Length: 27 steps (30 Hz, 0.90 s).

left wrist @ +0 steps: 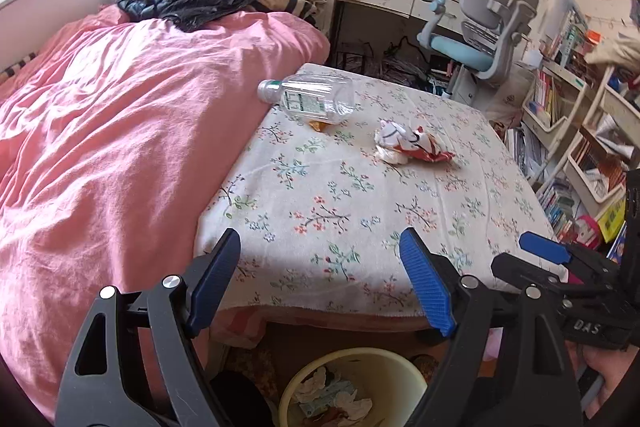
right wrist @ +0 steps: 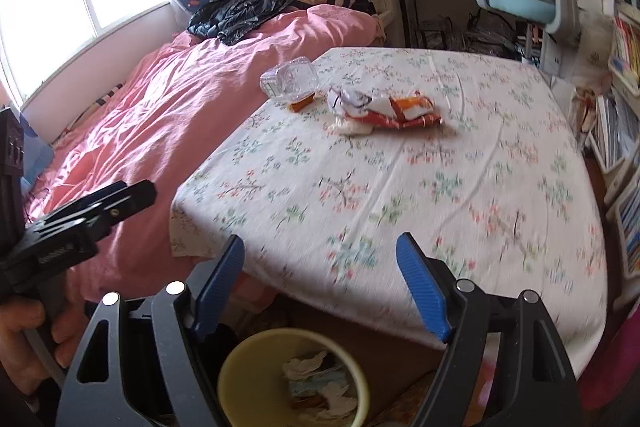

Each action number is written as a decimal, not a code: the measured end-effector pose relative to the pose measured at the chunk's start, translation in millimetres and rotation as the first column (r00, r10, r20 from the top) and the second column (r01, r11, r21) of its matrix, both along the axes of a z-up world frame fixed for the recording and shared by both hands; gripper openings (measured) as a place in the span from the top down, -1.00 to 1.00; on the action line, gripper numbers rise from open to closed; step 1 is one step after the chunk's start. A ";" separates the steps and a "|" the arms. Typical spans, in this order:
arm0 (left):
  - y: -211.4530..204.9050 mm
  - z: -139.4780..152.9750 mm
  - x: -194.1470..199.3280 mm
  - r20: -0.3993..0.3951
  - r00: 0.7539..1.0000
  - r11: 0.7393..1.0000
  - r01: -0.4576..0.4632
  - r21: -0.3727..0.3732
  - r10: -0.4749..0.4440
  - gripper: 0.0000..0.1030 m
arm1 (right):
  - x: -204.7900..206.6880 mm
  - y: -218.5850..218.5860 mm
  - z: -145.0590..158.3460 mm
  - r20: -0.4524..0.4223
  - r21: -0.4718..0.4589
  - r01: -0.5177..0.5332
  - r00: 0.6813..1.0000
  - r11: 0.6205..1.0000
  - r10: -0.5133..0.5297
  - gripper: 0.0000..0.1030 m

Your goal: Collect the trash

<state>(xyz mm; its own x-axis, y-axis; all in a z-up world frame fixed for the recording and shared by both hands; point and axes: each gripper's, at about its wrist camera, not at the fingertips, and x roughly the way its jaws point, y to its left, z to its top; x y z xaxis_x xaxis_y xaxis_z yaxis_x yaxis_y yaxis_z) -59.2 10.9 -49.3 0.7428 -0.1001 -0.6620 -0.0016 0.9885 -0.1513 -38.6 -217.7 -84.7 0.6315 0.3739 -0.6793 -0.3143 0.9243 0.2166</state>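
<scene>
L wrist view: left gripper (left wrist: 320, 275) spread wide, nothing btwn pads, over near edge of floral sheet (left wrist: 360, 195). Clear bottle (left wrist: 308, 99) at 12, crumpled wrapper (left wrist: 412, 147) at 1, apart. Yellow bin (left wrist: 412, 379) w/ paper scraps at 6.

R wrist view: right gripper (right wrist: 320, 279) also spread, empty. Bottle (right wrist: 290, 81) at 12, wrapper (right wrist: 388, 111) just right of it. Bin (right wrist: 232, 375) at 6.

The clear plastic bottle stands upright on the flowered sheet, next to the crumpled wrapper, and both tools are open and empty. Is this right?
Not quite. The clear plastic bottle lies on its side on the flowered sheet, next to the crumpled wrapper; the left wrist view shows this. The left tool and right tool are indeed open and empty.
</scene>
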 end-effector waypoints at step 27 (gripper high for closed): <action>48.0 20.6 264.7 -0.104 0.980 0.985 -0.173 -0.022 0.170 -0.52 | 141.3 16.0 -19.8 -0.047 -0.093 -0.089 0.995 0.992 0.085 -0.47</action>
